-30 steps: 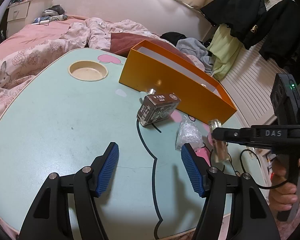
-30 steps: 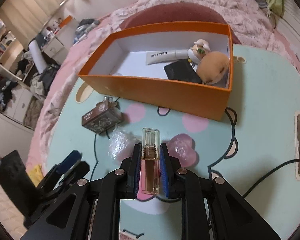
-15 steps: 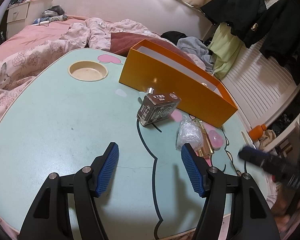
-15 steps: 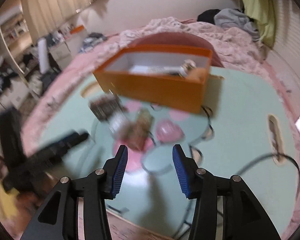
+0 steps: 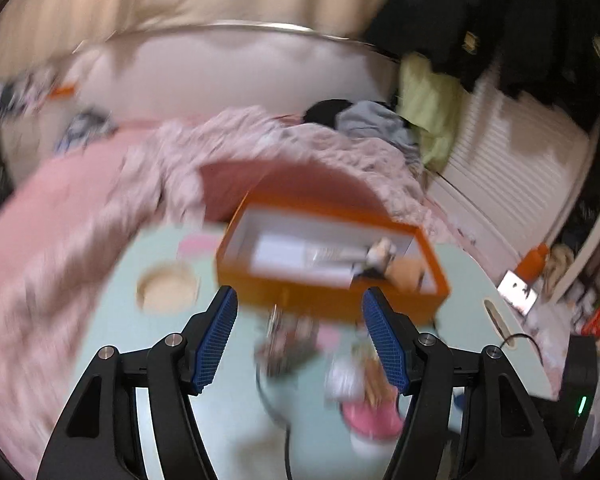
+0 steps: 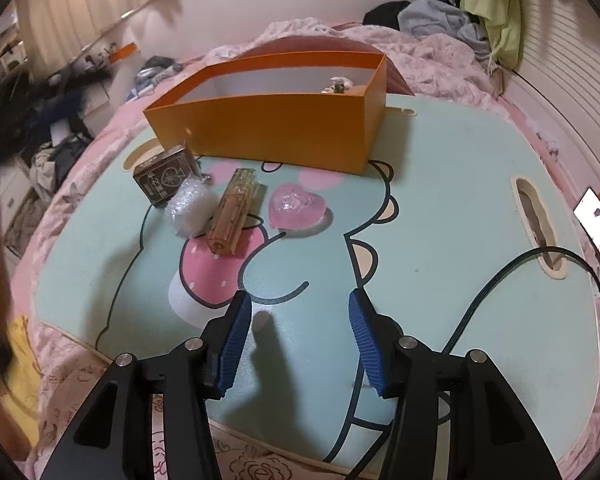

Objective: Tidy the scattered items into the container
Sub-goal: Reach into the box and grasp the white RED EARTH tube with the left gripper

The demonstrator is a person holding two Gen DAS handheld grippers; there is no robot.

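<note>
The orange box (image 6: 268,132) stands at the far side of the mint-green table (image 6: 440,240), at about 12 o'clock from the right gripper (image 6: 296,340). From the right wrist view only a small figurine (image 6: 340,85) peeks above its rim at the right end. The blurred left wrist view looks down into the orange box (image 5: 328,300) and shows a white interior with a pale tube-like item, the figurine (image 5: 380,250) and a tan plush thing (image 5: 410,272) at the right end; finer detail cannot be made out.

Four items lie loose on the table in front of the box, at 11 o'clock from the right gripper: a dark card box (image 6: 166,174) just beside the box's near left corner, a crumpled clear wrap (image 6: 190,206) touching the card box's near side, a gold lipstick tube (image 6: 234,210) lying flat beside the wrap, and a pink heart (image 6: 298,208) a little apart at 12 o'clock.

Both grippers are released and hold nothing: the right one's jaws are spread wide above the near table edge, and the left gripper (image 5: 304,336) has its jaws wide apart, pointed at the box's near wall.

Bare table surface stretches from 1 to 3 o'clock, crossed by a black cable (image 6: 500,280) that runs to an oval slot (image 6: 536,220) near the right edge. A pink bed (image 6: 440,60) surrounds the table.
</note>
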